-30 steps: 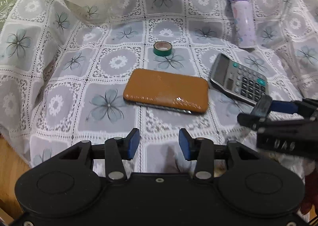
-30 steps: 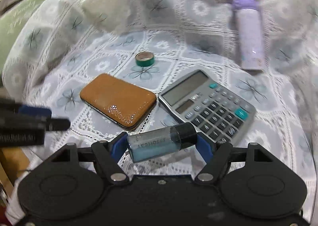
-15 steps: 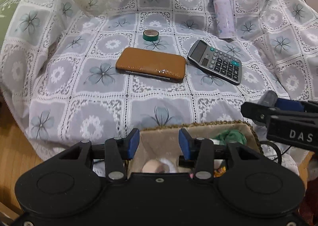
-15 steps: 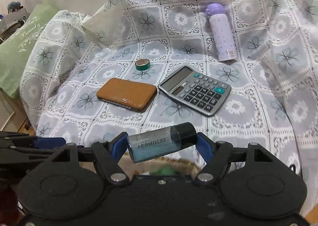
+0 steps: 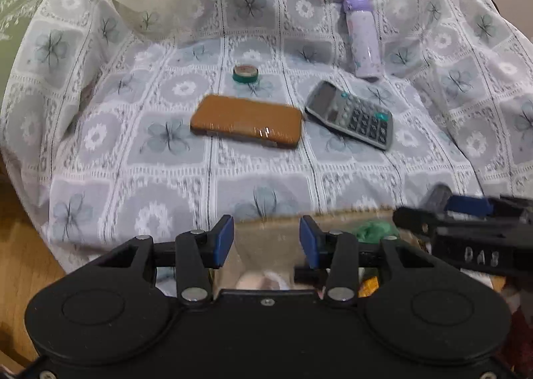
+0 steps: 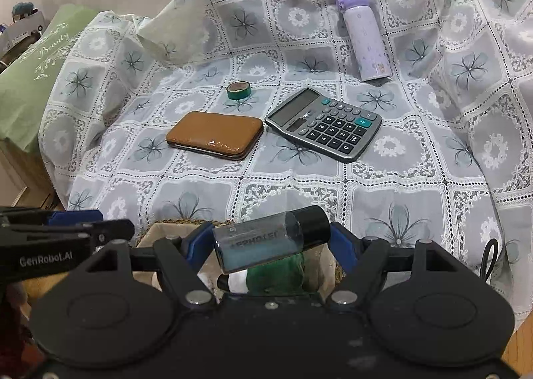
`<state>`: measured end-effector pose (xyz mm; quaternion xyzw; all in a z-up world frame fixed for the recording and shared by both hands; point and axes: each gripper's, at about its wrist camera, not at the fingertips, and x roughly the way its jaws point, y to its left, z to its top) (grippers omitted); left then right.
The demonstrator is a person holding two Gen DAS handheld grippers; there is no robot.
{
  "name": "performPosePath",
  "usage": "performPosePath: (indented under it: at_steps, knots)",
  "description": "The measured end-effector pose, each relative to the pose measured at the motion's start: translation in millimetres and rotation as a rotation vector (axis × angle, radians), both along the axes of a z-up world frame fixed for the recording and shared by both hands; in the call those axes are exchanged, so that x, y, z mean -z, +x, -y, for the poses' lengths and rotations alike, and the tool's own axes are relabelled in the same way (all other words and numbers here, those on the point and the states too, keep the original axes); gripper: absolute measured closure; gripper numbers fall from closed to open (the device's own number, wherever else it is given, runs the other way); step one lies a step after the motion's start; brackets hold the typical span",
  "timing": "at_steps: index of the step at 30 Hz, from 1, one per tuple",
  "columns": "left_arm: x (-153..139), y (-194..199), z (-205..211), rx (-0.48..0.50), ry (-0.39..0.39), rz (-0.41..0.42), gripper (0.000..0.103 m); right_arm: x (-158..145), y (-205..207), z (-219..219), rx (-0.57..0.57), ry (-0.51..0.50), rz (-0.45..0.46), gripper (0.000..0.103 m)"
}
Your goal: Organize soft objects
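Note:
My right gripper (image 6: 271,242) is shut on a small clear bottle (image 6: 263,242) with a black cap, held crosswise. It hangs over a woven, cloth-lined basket (image 6: 180,222) at the near edge of the covered table. A green soft thing (image 6: 276,272) lies inside the basket, below the bottle. My left gripper (image 5: 266,239) hovers over the same basket (image 5: 349,212); its blue pads (image 5: 223,239) stand a little apart with nothing between them. The right gripper (image 5: 433,209) shows at the right of the left wrist view. The left gripper (image 6: 100,222) shows at the left of the right wrist view.
On the lace floral cloth (image 6: 383,179) lie a brown wallet (image 6: 215,134), a grey calculator (image 6: 324,124), a green tape roll (image 6: 238,90) and a purple flask (image 6: 364,35). A green cushion (image 6: 36,69) sits at the left. Wooden floor (image 5: 20,245) lies below the cloth's edge.
Both grippers have drawn back from the things on the cloth, and the basket has come into view beneath them. The right gripper still holds the bottle.

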<state>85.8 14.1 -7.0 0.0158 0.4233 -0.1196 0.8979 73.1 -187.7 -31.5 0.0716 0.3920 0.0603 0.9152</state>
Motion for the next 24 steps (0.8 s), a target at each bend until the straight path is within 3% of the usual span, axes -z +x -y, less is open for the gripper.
performPosePath:
  at_steps: [4, 6, 10, 18, 24]
  knots:
    - [-6, 43, 1, -0.015, 0.018, 0.035, 0.05, 2, 23, -1, -0.007, -0.006, -0.002, 0.03]
    - [-7, 73, 3, -0.023, 0.04, 0.057, 0.049, 3, 39, -2, -0.011, -0.013, 0.0, 0.03]
    - [-2, 138, 10, -0.029, 0.062, 0.067, 0.039, 8, 78, -6, -0.028, -0.026, 0.001, 0.03]
    - [35, 245, 33, -0.002, 0.108, 0.003, 0.039, 19, 144, -14, -0.077, -0.029, -0.011, 0.03]
    - [59, 287, 49, 0.032, 0.151, -0.027, 0.038, 36, 169, -14, -0.097, -0.021, -0.042, 0.03]
